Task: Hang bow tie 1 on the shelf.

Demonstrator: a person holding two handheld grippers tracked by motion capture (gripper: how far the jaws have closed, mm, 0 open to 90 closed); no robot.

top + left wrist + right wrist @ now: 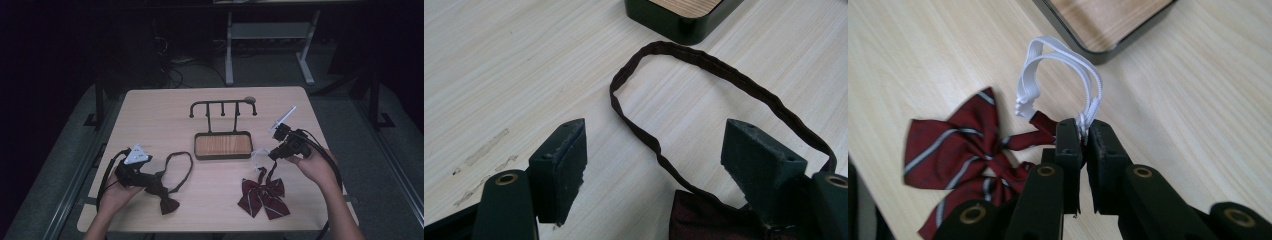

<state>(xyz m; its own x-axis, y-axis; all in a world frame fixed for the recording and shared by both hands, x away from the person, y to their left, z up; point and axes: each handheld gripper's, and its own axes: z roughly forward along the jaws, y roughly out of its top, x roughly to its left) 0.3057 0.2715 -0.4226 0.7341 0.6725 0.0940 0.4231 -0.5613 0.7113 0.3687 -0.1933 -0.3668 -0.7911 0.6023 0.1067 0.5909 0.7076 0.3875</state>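
**Right gripper clamped on the white strap, left gripper spread over the dark tie**

Your right gripper (1084,131) sits at centre bottom of the right gripper view, clenched on the white strap (1060,57) of the striped bow (955,150). The strap arches up from the pinch toward the top of the frame, and the bow lies on the surface (1173,100) at lower left (red with pale stripes). In the high view that bow (263,196) rests at lower right of centre, just below your right gripper (270,152).

Your left gripper (654,165) is released, its jaws standing wide apart at the bottom of the left gripper view. The dark tie (709,217) lies by the right-hand jaw at the bottom edge (whether they touch, I cannot tell), and its band (644,135) loops up between the jaws toward the tray (684,17) at the top of the frame. In the high view the dark tie (162,192) lies at lower left of centre, beside your left gripper (142,175). The tray (222,146) sits mid-frame with the rack (222,106) rising behind it.
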